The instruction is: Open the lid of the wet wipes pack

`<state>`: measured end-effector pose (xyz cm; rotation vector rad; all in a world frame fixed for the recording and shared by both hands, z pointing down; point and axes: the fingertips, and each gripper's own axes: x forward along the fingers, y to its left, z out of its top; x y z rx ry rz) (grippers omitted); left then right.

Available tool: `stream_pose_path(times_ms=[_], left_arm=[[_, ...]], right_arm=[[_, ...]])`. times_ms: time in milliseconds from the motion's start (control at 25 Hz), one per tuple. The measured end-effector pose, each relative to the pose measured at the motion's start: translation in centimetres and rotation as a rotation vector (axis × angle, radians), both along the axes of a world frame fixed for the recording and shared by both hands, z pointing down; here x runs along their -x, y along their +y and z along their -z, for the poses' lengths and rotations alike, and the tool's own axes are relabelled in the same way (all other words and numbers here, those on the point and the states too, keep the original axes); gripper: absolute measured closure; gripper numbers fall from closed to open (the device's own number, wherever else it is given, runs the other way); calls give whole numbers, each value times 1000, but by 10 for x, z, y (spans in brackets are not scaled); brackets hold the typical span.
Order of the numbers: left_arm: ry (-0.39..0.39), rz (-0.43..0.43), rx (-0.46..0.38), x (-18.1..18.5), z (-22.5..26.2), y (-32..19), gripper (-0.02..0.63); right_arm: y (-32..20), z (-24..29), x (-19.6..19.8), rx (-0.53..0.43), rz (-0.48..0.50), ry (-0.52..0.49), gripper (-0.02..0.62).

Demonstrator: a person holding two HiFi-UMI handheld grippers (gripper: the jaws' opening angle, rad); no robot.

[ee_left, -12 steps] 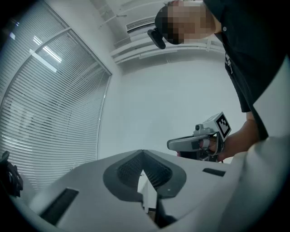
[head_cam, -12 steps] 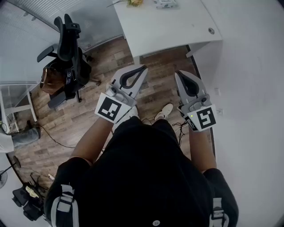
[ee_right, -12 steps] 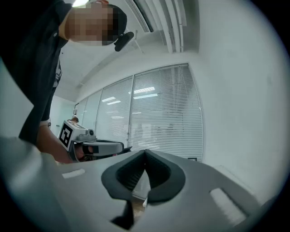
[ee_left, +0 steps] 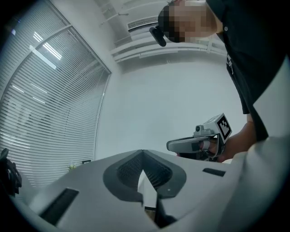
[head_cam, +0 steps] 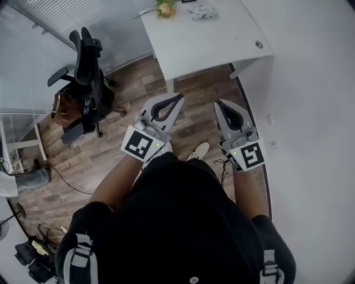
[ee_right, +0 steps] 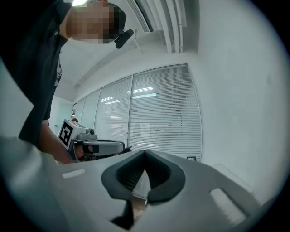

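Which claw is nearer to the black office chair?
Left. In the head view the left claw is just right of the office chair; the right claw lies beyond it.

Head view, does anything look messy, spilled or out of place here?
Nothing spilled or damaged. Only a loose cable trails across the wood floor at left. The left gripper and right gripper, fingers shut and empty, hang over the floor, well short of the table with the wipes pack.

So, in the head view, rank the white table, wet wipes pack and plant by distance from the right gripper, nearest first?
From the right gripper:
1. White table: its near edge is just ahead.
2. Wet wipes pack: at the table's far end.
3. Plant: also at the far end, further left.
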<state>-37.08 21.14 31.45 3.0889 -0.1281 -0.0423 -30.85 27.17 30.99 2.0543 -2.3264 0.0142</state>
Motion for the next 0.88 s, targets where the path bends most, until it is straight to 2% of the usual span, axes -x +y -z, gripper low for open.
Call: stream_pose_path(times_ms=[320, 600, 680, 880], left_arm=[[-6, 10, -10, -15, 2, 19, 600], [-24, 8, -6, -30, -4, 40, 600], [-32, 7, -11, -37, -5, 45, 600], [-42, 8, -21, -52, -8, 59, 600]], right_arm=[[16, 4, -6, -9, 43, 3, 580], [29, -5, -21, 28, 59, -13, 404], [33, -5, -28, 28, 64, -25, 328], [46, 0, -46, 11, 57, -16, 284]])
